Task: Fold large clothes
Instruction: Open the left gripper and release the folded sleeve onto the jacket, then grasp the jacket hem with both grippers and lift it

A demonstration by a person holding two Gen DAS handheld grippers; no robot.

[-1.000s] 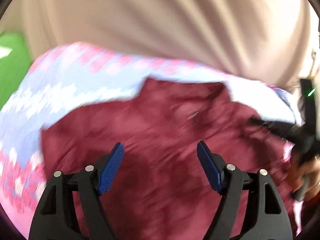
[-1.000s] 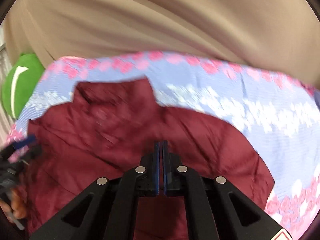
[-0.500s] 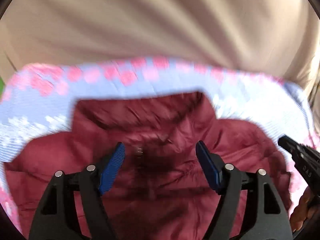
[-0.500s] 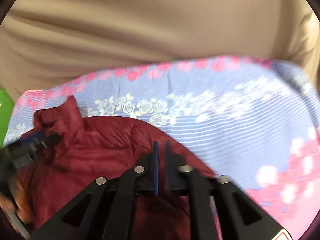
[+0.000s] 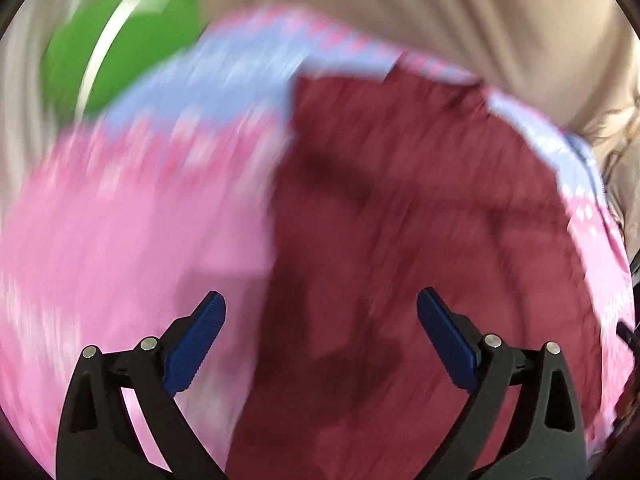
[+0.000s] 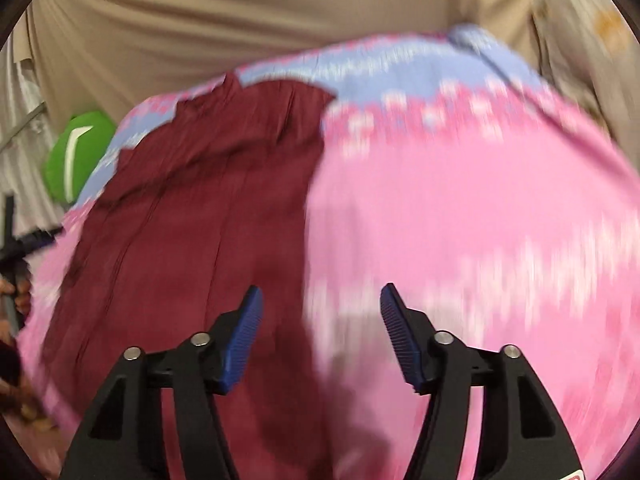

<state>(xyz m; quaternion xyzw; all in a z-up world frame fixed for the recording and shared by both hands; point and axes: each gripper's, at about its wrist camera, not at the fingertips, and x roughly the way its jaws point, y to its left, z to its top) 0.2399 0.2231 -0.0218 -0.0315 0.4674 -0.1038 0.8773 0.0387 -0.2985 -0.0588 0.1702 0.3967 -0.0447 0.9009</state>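
Note:
A dark red garment (image 5: 420, 220) lies spread on a pink and blue flowered sheet (image 5: 120, 220). In the left wrist view it fills the right half, its left edge running under my left gripper (image 5: 320, 324), which is open and empty above it. In the right wrist view the garment (image 6: 200, 220) lies on the left, collar end at the far side. My right gripper (image 6: 320, 316) is open and empty over the garment's right edge. Both views are blurred by motion. The left gripper (image 6: 28, 240) shows at the left edge of the right wrist view.
The flowered sheet (image 6: 460, 200) covers the surface. A beige curtain (image 6: 240, 20) hangs behind it. A green rounded object (image 5: 120, 40) sits at the far left beyond the sheet, and shows in the right wrist view (image 6: 76, 156) too.
My right gripper has opened; it was shut before. Both grippers have swung from the collar end toward the garment's side edges, the left over the left edge, the right over the right edge.

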